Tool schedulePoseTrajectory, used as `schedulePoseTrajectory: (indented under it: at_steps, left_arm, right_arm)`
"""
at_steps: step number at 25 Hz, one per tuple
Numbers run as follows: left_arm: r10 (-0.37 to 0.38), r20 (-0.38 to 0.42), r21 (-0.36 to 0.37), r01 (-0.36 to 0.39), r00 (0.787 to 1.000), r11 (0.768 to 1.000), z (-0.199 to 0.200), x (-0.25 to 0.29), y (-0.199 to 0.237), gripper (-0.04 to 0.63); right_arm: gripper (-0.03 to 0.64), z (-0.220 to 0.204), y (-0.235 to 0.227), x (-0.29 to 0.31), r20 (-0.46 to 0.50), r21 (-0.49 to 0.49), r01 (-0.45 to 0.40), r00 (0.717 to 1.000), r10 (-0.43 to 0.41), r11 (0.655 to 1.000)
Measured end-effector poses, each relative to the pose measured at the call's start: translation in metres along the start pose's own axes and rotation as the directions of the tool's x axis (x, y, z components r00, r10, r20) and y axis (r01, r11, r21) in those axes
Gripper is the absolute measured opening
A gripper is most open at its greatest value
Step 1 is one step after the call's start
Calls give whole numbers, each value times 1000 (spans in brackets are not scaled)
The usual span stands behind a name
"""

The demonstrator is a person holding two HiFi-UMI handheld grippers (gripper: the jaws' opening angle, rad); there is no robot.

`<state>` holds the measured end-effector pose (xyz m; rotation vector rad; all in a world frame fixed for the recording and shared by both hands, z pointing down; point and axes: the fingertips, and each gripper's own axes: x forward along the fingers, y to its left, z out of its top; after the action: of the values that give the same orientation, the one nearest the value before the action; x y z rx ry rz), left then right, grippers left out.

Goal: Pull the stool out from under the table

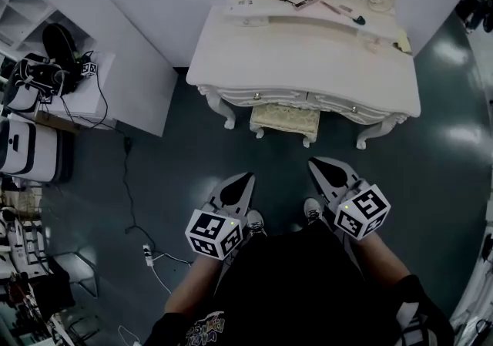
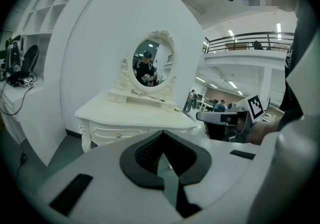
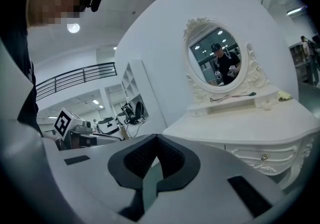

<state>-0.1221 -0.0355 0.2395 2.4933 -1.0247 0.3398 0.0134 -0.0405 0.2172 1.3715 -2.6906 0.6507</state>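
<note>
A cream stool point(image 1: 286, 119) with an embossed seat stands tucked under the white dressing table point(image 1: 308, 59), only its front edge and two legs showing. In the head view my left gripper point(image 1: 245, 177) and right gripper point(image 1: 316, 162) hover side by side over the dark floor, a short way in front of the table. Both are shut with nothing between the jaws. The left gripper view has the table point(image 2: 130, 115) ahead and the right gripper point(image 2: 225, 118) at the side. In the right gripper view the table point(image 3: 250, 128) and its oval mirror point(image 3: 217, 58) fill the right.
White shelving and a desk with headsets and cables point(image 1: 46, 75) stand at the left. A power strip and cord point(image 1: 146, 252) lie on the floor at my left. Small cosmetic items point(image 1: 323, 5) rest on the table's back ledge. My feet point(image 1: 254, 221) stand just behind the grippers.
</note>
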Motion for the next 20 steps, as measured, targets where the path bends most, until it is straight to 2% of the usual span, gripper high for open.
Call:
schedulePoseTrajectory:
  at_steps: [8, 20]
  left_arm:
    - [-76, -6, 28, 76, 997, 997, 5, -10, 48, -2]
    - [-198, -45, 89, 201, 979, 976, 1, -12, 70, -2]
  right_arm:
    - [26, -8, 17, 15, 27, 10, 132, 991, -133, 991]
    - [26, -20, 38, 12, 58, 44, 288, 955, -291, 957]
